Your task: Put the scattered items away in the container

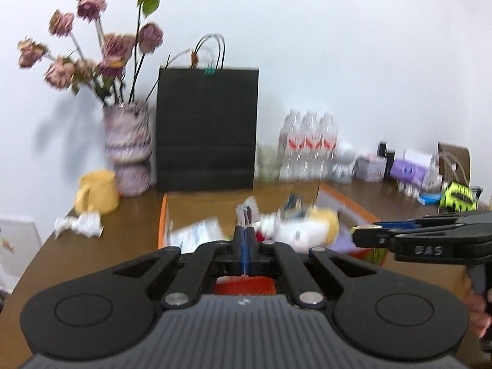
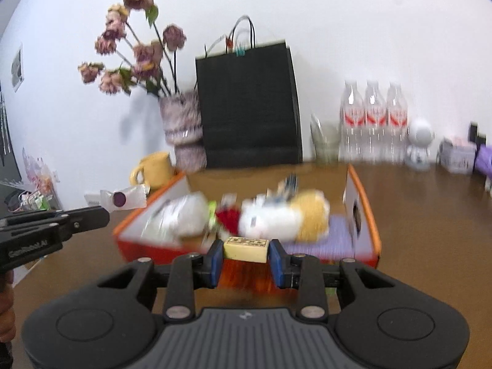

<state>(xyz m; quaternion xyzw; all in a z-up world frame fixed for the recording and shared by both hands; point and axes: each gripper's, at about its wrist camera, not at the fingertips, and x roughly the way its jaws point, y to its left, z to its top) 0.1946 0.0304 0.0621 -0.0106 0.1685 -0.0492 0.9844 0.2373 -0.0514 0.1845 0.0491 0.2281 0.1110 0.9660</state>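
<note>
eraser clamped in right claw, before orange box, left claw closed, empty

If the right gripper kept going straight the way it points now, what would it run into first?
Probably the box's contents: the right gripper, holding an eraser, points over the near wall at the plush toy. Blur leaves depth uncertain.

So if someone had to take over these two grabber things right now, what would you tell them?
Left gripper: jaws shut, apparently empty.
Right gripper: jaws shut on a cream eraser-like block, near the orange box's front edge.
Done: plush toy, white bag and small bits lie in the box.
Left: drop the block in; the crumpled wrapper by the yellow mug is still on the table.
</note>
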